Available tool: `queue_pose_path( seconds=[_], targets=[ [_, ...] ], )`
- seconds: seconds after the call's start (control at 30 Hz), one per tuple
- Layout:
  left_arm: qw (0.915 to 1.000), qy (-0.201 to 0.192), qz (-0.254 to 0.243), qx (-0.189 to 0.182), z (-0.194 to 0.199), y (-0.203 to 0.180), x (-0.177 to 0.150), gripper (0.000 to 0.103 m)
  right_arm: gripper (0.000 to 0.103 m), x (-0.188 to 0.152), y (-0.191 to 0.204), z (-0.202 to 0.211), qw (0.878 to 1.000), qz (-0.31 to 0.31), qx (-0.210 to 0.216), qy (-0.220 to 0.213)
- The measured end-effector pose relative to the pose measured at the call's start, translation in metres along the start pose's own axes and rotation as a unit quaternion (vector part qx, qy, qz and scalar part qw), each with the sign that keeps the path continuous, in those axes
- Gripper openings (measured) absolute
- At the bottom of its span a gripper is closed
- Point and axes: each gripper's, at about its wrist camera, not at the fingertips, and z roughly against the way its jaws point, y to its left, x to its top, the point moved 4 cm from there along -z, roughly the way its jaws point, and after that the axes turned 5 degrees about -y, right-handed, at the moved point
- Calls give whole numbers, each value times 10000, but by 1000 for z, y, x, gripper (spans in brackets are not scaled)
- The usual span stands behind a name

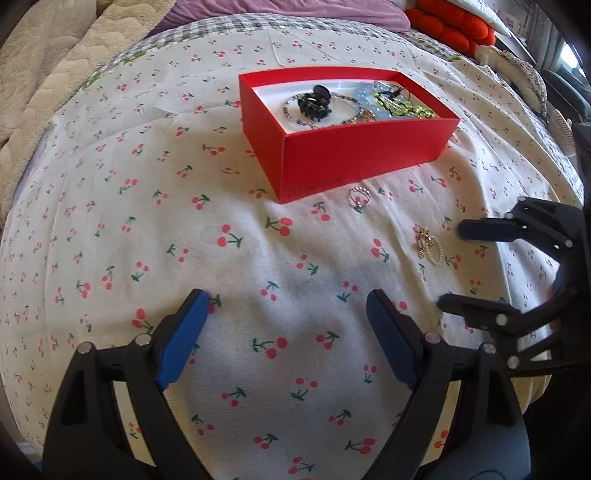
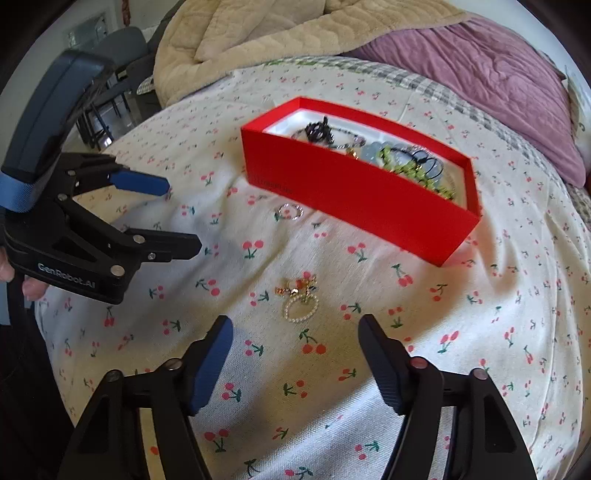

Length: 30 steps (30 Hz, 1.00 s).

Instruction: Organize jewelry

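On a bed spread with a cherry-print sheet (image 1: 147,206), you hold both grippers low over the fabric with a red box (image 1: 354,147) lying ahead of them. Your left gripper (image 1: 288,306) has its jaws spread wide and grips nothing; in its own view the blue pads (image 1: 183,339) frame only bare sheet. Your right gripper (image 2: 295,332) is likewise wide open and empty, its fingers pointing toward a pearl ring (image 2: 300,308) that lies on the sheet just in front of them, touching a small gold trinket (image 2: 295,290) whose details are too small to make out. Farther on, a thin silver ring (image 2: 290,212) rests on the sheet just beside the near wall of the box, apart from the pearl ring. From the left wrist view the same pieces sit to the right: the silver ring (image 1: 359,195) close to the box's front corner, the pearl ring (image 1: 435,251) near the tips of the right gripper (image 1: 454,266). Inside the box, on its white lining, lie a black hair claw (image 1: 314,101), a beaded bracelet (image 1: 295,114) looped around it, a pale blue bead bracelet (image 1: 364,96) and a green bead strand (image 1: 402,107) toward the other end. Beyond the sheet, a beige quilt (image 2: 258,29) and a purple blanket (image 2: 498,74) are bunched at the far side of the bed, and a red-orange cushion (image 1: 450,26) shows at the top of the left view.
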Motion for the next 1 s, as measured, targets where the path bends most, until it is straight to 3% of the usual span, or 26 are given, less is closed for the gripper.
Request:
queue_pose_path(
  seconds=[0.17, 0.23, 0.37, 0.63, 0.77, 1.0],
  targets=[
    [10000, 12, -38, -80, -2, -5, -1, 87, 57, 2, -2, -7, 9999, -101, 73, 33],
    [9999, -1, -39, -136, -2, -7, 0, 87, 48, 4, -4, -11, 9998, -150, 87, 85],
    [9998, -3, -29, -215, -5, -9, 3, 87, 40, 5, -8, -15, 9998, -158, 86, 129],
    [9993, -65, 25, -357, -14, -15, 17, 87, 9, -1, -13, -13, 9998, -36, 121, 142],
    [9991, -131, -2, -399, -16, -20, 21, 86, 4, -6, -15, -7, 9998, 44, 77, 171],
    [9989, -185, -112, -423, -22, -29, 25, 75, 3, -11, -24, 3, 9998, -23, -90, 163]
  ],
)
